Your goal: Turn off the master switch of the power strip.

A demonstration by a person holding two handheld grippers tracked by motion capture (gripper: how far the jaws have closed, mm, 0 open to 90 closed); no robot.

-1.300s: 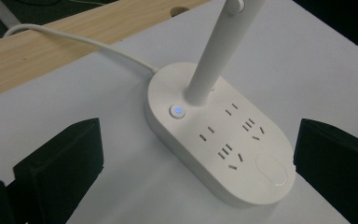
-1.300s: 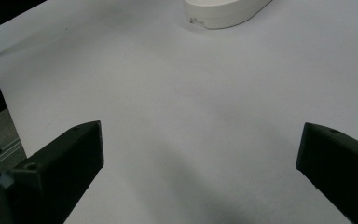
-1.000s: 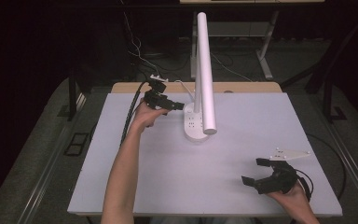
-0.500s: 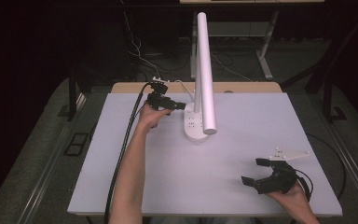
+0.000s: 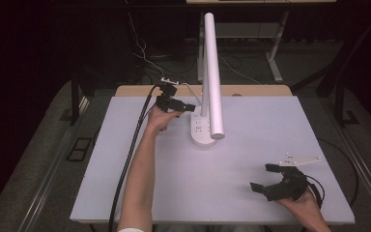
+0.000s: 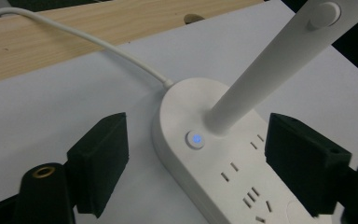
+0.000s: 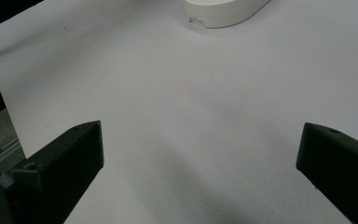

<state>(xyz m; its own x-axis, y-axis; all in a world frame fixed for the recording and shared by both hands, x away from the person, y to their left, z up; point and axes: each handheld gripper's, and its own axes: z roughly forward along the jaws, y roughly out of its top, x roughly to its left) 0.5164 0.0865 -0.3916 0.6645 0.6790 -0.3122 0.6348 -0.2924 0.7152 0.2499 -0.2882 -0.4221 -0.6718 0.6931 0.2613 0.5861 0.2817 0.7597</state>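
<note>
A white desk lamp (image 5: 207,92) stands toward the far middle of the counter (image 5: 232,193), its smooth oval plastic base (image 5: 202,131) doubling as a power strip with rows of slotted sockets on top. A round button (image 6: 195,139) on the base glows blue, just beside the foot of the straight cylindrical stem (image 6: 261,79), which rises to a long tube-shaped head tilted forward over the base. A white cord (image 6: 98,42) curves away from the back of the base across a strip of pale, grained wood (image 6: 74,32) along the far edge. The counter itself is covered with a flat, matte white sheet.

The left tool (image 5: 181,106) hovers just beside the base, its blocky black jaws spread apart on either side of the button end and not touching it. The left hand (image 5: 160,118) holds it, and a thick black cable (image 5: 130,159) trails along the forearm.

The right tool (image 5: 266,178) sits well apart, near the front right of the counter, jaws wide open over bare surface, with a grey three-cornered plate (image 5: 299,159) on top.
</note>
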